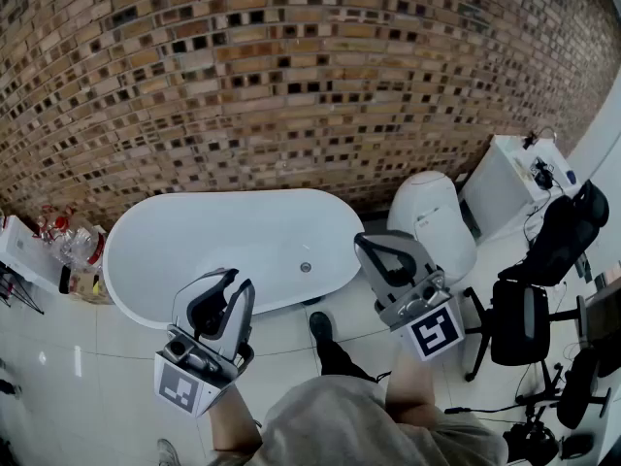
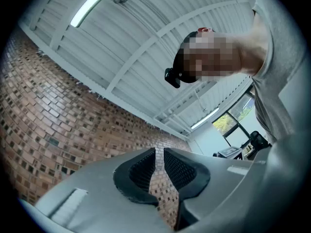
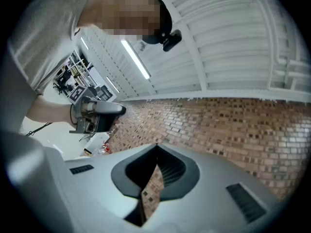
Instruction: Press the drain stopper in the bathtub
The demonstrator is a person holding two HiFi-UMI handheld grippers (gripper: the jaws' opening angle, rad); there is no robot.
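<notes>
Drain stopper lay on the floor of the bathtub, towards its right end. Both grippers were held on the near side, well clear of it. Left gripper was empty with a narrow slit between its tips; right gripper was closed and empty. Risk judged: a tip could skid off the small stopper and strike the enamel.

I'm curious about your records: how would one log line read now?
left gripper: barely open, empty | right gripper: shut, empty | drain stopper in bathtub: untouched

The bathtub is gleaming smooth and glossy, its drain stopper looking metallic; behind the bathtub the brick wall is showing rough and matt.
</notes>
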